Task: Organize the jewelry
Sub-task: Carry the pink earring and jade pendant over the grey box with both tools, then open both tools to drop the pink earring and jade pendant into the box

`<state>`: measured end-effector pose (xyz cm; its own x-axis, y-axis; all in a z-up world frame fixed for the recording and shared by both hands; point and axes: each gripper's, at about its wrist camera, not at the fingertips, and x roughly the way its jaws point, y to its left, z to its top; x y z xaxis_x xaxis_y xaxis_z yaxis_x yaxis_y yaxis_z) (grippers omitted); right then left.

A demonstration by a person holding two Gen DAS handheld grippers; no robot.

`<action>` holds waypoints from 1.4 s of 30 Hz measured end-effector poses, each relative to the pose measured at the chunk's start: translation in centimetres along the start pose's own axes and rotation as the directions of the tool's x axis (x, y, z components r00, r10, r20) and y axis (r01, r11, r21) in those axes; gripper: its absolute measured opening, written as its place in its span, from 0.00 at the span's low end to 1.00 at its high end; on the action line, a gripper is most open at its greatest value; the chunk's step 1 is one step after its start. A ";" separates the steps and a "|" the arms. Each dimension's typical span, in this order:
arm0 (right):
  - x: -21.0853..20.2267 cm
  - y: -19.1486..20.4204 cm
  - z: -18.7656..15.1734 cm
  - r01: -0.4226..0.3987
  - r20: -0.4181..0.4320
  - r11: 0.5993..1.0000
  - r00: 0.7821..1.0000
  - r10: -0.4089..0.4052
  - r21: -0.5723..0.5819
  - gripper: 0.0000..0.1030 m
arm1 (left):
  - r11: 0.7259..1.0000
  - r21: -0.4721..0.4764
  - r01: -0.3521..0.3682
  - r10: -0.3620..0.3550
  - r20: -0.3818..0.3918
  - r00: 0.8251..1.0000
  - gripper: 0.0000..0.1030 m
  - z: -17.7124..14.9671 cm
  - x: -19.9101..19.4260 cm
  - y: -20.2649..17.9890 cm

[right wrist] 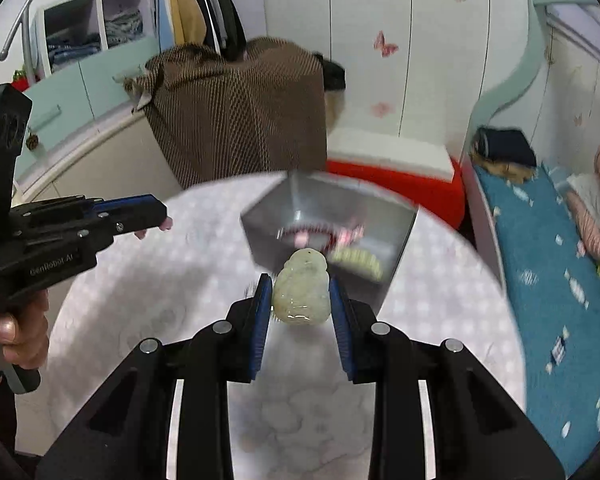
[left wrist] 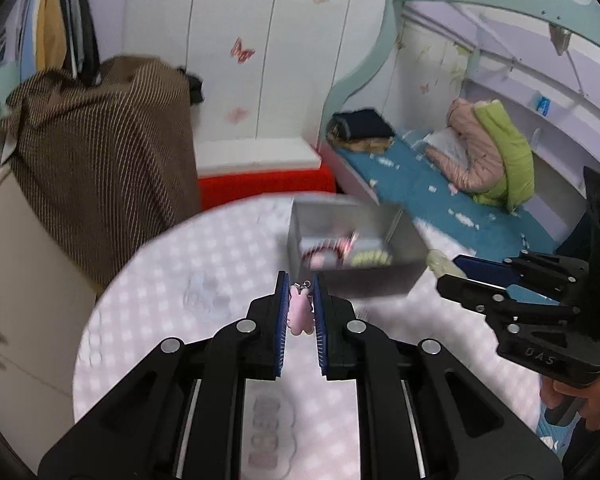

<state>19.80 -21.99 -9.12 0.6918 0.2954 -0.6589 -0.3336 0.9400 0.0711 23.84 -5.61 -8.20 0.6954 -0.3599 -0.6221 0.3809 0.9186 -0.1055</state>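
Both grippers (left wrist: 299,288) (right wrist: 300,286) tilted down (loaded).

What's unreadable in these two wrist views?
- Grey box contents: motion-blurred in both views; red, pink and yellow-green pieces, types unclear.
- Pink charm in the left gripper: small, sides covered by the pads; in the right wrist view only its tips peek out.
- Pale green carved pendant in the right gripper: carving detail soft.
- Table near edge: hidden by gripper bodies.
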 end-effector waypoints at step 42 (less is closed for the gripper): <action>0.0 -5.8 4.1 0.090 0.065 0.975 0.992 -0.105 0.201 0.92 | 0.990 -0.082 -0.114 0.120 0.071 0.990 0.94 6.7 1.8 0.9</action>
<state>24.36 -26.79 -6.43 0.7630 0.2059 -0.6127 -0.1343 0.9777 0.1612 29.56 -6.57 -4.21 0.7774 -0.2581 -0.5736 0.2483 0.9638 -0.0972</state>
